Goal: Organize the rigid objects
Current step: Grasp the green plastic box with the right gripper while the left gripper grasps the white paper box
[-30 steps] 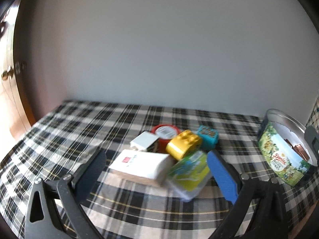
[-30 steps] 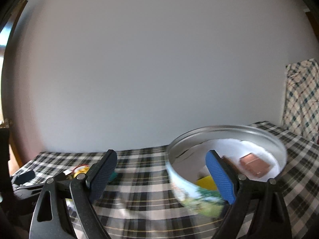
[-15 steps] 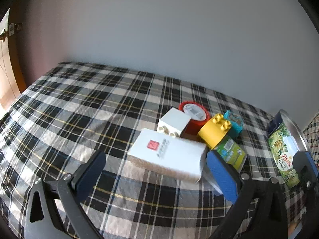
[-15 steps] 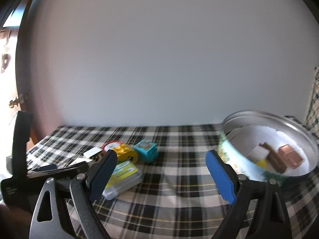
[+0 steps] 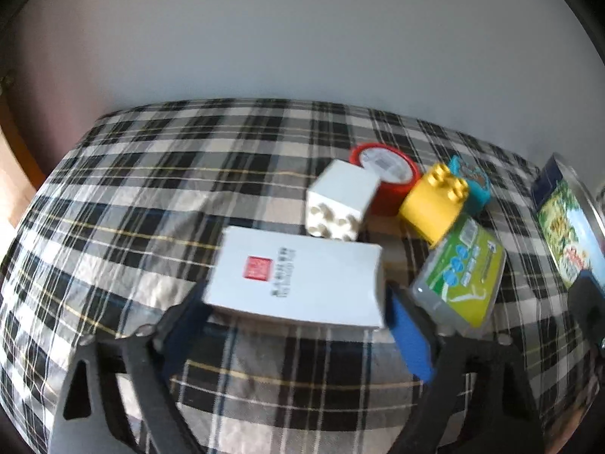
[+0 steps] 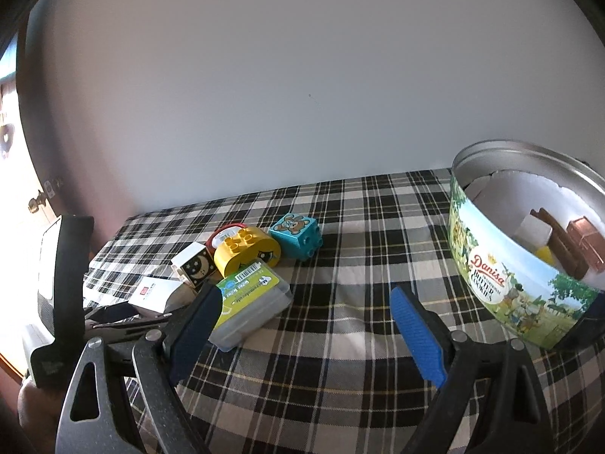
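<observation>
1. Checked tablecloth (image 6: 340, 227), black, white and grey, covering the whole surface up to a plain pale wall.
2. Round butter-cookie tin (image 6: 491, 276), lid off, standing upright at the right end of the cloth, well apart from the loose pile. Inside: brown flat pieces (image 6: 567, 242), a white block (image 6: 533, 229) and a small yellow piece (image 6: 544, 253).
3. Right gripper (image 6: 304, 293), held low over bare cloth between pile and tin. Jaws spread wide, nothing between them.
4. Left gripper (image 5: 295, 299), angled down at the near edge of the pile. Jaws just narrowed, one pad now at each short end of the white box. Contact blurred; pressing or only flanking, cannot tell.
5. White box (image 5: 298, 276) with a red square mark, lying flat, nearest item of the pile.
6. Clear plastic case (image 5: 461, 272) with a green label, flat, just right of the white box.
7. Red round tub (image 5: 385, 166) with a white top, at the back of the pile.
8. Yellow brick (image 5: 435, 204), studs up, touching the tub and overlapping the far end of the case.
9. White brick (image 5: 340, 200), tipped on its side, studs toward the left camera, just behind the white box.
10. Teal brick (image 6: 297, 232) bearing a bear picture, tilted, at the pile's right edge.
</observation>
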A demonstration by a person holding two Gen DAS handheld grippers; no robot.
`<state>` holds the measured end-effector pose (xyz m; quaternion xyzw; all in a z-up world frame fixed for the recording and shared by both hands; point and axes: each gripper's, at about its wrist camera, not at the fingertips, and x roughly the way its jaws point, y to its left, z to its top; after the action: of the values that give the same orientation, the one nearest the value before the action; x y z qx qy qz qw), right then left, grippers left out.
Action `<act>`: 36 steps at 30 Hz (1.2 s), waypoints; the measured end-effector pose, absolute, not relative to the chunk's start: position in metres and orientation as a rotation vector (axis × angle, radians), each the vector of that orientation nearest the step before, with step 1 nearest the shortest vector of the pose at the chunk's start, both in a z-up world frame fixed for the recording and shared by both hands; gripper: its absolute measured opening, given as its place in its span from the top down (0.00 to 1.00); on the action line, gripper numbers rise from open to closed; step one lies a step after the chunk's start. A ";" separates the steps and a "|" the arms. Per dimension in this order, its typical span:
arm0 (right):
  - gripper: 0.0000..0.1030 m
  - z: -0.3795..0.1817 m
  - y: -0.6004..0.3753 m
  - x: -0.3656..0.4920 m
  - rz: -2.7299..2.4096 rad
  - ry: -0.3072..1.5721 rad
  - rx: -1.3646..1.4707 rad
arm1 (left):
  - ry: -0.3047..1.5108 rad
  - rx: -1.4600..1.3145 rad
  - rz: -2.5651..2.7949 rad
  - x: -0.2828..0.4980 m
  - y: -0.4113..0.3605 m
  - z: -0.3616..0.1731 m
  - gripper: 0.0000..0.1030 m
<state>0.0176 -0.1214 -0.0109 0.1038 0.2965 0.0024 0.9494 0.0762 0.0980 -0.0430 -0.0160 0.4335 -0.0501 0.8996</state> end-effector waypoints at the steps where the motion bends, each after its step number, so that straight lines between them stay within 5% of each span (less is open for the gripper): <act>1: 0.11 -0.011 -0.122 0.018 0.005 0.604 0.214 | 0.895 -0.044 -0.098 0.076 0.101 -0.043 0.22; 8: 0.11 -0.014 -0.120 0.022 0.012 0.640 0.223 | 0.850 -0.139 -0.110 0.068 0.113 -0.037 0.23; 16: 0.11 -0.028 -0.078 0.056 0.029 0.736 0.253 | 0.543 -0.183 0.137 0.037 0.151 0.008 0.23; 26: 0.10 -0.050 -0.035 0.111 -0.183 0.884 0.192 | 0.547 -0.178 0.199 0.040 0.163 0.006 0.23; 36: 0.43 -0.057 -0.028 0.113 -0.121 0.902 0.062 | 0.579 -0.119 0.198 0.043 0.151 -0.002 0.23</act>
<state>0.1127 -0.0280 -0.0574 0.0302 0.4356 -0.0585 0.8977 0.0429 0.1509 -0.0020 -0.0583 0.2851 0.0975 0.9517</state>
